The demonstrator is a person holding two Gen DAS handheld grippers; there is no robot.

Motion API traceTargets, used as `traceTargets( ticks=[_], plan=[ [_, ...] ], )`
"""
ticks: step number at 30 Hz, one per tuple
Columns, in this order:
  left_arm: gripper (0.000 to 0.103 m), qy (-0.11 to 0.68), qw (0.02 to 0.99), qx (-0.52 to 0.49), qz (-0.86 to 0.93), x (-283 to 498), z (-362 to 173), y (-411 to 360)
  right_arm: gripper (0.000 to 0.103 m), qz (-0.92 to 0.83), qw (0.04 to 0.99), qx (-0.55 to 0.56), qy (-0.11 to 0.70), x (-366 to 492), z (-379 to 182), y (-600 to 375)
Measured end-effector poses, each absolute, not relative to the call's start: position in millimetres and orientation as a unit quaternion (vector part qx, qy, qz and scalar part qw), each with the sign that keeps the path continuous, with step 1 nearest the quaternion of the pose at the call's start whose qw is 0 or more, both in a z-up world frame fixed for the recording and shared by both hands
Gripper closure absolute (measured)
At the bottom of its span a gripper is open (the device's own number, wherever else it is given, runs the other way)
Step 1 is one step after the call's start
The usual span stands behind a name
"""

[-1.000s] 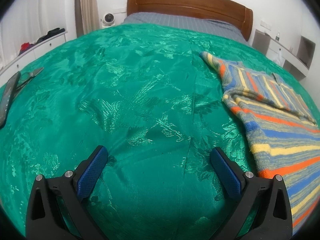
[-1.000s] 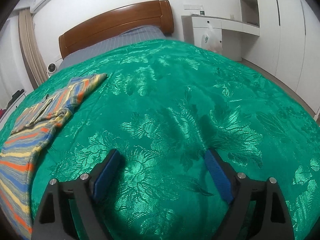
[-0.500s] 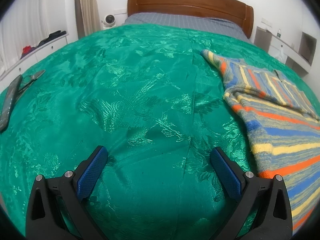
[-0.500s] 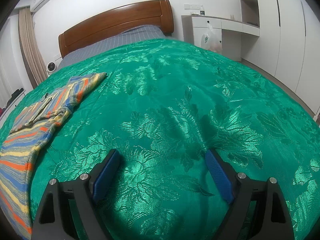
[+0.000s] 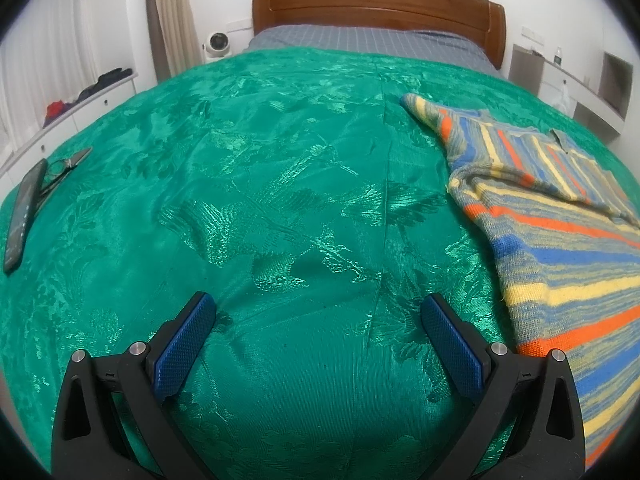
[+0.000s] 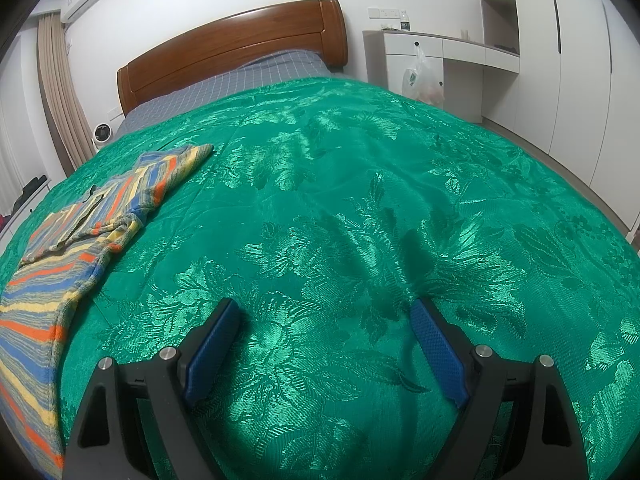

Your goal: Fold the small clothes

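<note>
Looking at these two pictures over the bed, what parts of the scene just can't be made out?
- Striped sweater: its near end runs off the frame edge in both wrist views, so its full shape is unknown.
- Dark flat object at the bedspread's left edge, left wrist view: too distorted to identify.
- Plastic bag's contents, right wrist view: too small.
- The person holding the left gripper and right gripper: out of frame.

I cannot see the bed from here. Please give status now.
Left gripper open, right gripper open, both empty above green bedspread. Striped sweater flat between them, untouched. Phone, scissors far left, clear.
</note>
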State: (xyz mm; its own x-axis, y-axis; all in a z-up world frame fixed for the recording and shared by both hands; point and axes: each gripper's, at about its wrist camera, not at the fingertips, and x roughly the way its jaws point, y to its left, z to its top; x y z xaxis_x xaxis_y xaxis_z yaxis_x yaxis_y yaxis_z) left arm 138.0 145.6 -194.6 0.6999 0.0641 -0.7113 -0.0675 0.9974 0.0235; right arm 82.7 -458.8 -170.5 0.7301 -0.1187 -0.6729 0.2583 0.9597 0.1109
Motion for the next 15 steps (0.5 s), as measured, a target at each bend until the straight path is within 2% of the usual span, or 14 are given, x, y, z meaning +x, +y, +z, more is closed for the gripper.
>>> traceTargets(
  ticks=[12,15],
  plan=[
    [0.000,0.388,0.921,-0.005,0.034,138.5,-194.5,146.2,0.016,-0.104,0.924,0.094,0.356,82.3,-171.9,-459.3],
    [0.000,0.408,0.912,-0.020,0.019,139.3,-190.4,151.2,0.015,-0.106,0.920,0.090,0.366,84.9,-171.5,-459.1]
  ],
)
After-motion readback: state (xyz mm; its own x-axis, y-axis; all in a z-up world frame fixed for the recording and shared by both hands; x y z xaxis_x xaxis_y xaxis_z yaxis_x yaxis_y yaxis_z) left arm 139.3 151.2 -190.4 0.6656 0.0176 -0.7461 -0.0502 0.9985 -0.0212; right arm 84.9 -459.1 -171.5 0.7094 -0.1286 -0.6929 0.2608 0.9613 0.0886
